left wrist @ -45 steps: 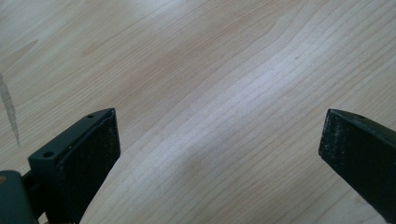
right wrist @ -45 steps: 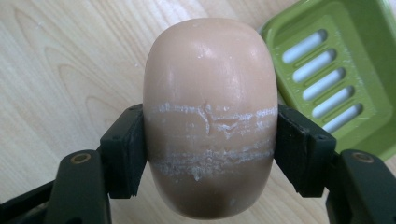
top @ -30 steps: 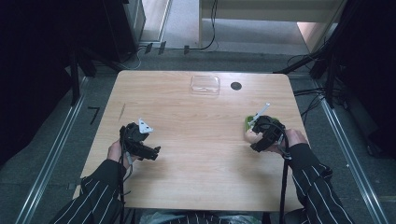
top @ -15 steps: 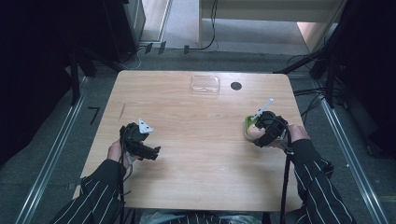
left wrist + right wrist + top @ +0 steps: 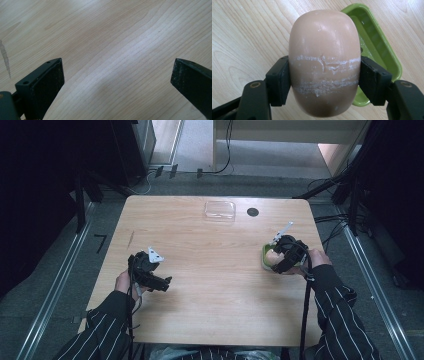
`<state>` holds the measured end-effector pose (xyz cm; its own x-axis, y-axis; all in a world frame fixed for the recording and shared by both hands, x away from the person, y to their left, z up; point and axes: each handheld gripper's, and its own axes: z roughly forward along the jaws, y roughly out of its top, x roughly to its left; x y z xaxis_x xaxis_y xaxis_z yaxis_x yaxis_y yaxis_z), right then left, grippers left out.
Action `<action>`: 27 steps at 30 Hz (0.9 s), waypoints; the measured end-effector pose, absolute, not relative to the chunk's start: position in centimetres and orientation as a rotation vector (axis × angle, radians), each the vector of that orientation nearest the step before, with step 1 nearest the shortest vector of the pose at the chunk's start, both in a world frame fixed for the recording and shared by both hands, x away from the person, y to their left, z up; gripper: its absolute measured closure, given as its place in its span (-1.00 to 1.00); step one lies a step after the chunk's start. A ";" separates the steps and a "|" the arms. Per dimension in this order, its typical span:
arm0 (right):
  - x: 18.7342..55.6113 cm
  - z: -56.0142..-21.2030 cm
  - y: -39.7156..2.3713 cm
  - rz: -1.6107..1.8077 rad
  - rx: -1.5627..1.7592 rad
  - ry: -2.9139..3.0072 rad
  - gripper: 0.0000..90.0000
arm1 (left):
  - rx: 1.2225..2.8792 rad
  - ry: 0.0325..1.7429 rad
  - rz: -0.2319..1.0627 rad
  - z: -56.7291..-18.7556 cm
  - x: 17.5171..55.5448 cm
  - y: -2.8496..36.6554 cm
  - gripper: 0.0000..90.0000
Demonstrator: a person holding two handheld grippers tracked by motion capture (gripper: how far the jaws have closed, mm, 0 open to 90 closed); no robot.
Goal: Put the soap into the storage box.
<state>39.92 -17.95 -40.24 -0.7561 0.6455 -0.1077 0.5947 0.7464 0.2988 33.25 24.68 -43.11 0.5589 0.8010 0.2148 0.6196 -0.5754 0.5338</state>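
Not much has moved since the earlier frames: the right gripper (image 5: 276,261) shifted just a touch over the green soap dish (image 5: 379,47), and the left gripper (image 5: 162,284) stayed parked near the wooden table's (image 5: 215,285) left edge. Right jaws are clamped on the peach soap bar (image 5: 324,62), one pad on each long side, pressing about midway along it, with the bar's rounded end poking out past the tips. It sits over the dish's edge. Left jaws are spread wide with bare wood between them.
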 end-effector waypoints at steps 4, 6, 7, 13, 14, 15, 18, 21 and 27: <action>40.3 -40.2 -18.0 0.367 0.982 2.743 -0.26 | 2.399 1.152 0.620 -43.1 33.3 24.7 -1.00; 40.5 -40.1 -18.0 0.367 0.977 2.745 -0.26 | 2.398 1.151 0.619 -43.1 33.3 24.6 -1.00; 40.7 -40.1 -18.0 0.378 0.974 2.745 -0.26 | 2.398 1.153 0.619 -43.1 33.2 24.6 -1.00; 41.4 -40.6 -17.9 0.364 0.961 2.759 -0.26 | 2.400 1.152 0.623 -43.1 33.3 24.7 -1.00; 41.5 -40.6 -17.9 0.363 0.957 2.758 -0.26 | 2.400 1.152 0.623 -43.1 33.3 24.7 -1.00; 41.6 -40.6 -17.9 0.361 0.956 2.765 -0.26 | 2.398 1.151 0.622 -43.1 33.2 24.7 -1.00; 41.9 -40.8 -18.0 0.361 0.948 2.767 -0.26 | 2.399 1.151 0.621 -43.1 33.3 24.7 -1.00; 42.1 -41.0 -18.1 0.349 0.944 2.766 -0.26 | 2.399 1.151 0.620 -43.1 33.3 24.7 -1.00; 42.7 -41.0 -18.7 0.370 0.930 2.763 -0.26 | 2.400 1.151 0.619 -43.1 33.3 24.7 -1.00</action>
<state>42.70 -18.72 -40.98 -0.7810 0.6147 -0.1108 0.5638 0.7701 0.2983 33.28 24.72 -43.15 0.5616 0.7993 0.2139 0.6193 -0.5775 0.5319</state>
